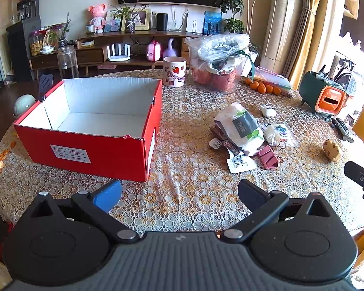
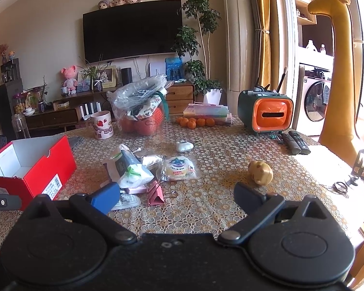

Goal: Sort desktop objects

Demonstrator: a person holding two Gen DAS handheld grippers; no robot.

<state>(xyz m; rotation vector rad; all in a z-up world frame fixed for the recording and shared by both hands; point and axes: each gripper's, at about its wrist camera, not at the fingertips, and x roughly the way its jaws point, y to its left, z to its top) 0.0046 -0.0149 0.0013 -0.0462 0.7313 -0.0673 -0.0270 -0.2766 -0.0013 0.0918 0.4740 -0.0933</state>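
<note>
Left gripper (image 1: 179, 194): fingers spread wide, one blue pad (image 1: 108, 195) and one dark pad (image 1: 252, 194), nothing between them; it hangs over bare tablecloth (image 1: 194, 145) just in front of the red box.

Right gripper (image 2: 177, 195): jaws likewise at full spread and empty, held above the cloth near the table's front edge.

Red box (image 1: 89, 150): open shoe box, white inside, empty, white label on the near wall; stands on the left part of the table.

Clutter pile, centre of table, to the right of the box:
- tissue pack (image 1: 241, 127), white wrapper with a dark label, lying on top of other small packets;
- round sealed packet (image 2: 180, 168) with a blue print, just beside the tissues;
- pink binder clip (image 2: 155, 192), nearest the grippers (wire handles folded out);
- flat white label packet (image 1: 240, 162) touching the clip.

Small tan toy (image 2: 260, 172): alone, well apart from the pile, to its right.

Small white item (image 2: 184, 145): behind the pile, too small to identify.

Back of table: pink-and-white mug (image 2: 102, 125), plastic bag of goods (image 2: 143, 106), row of oranges (image 2: 195, 122), green-and-orange desk organiser (image 2: 267, 111), two remotes (image 2: 296, 143) in front of it.
</note>
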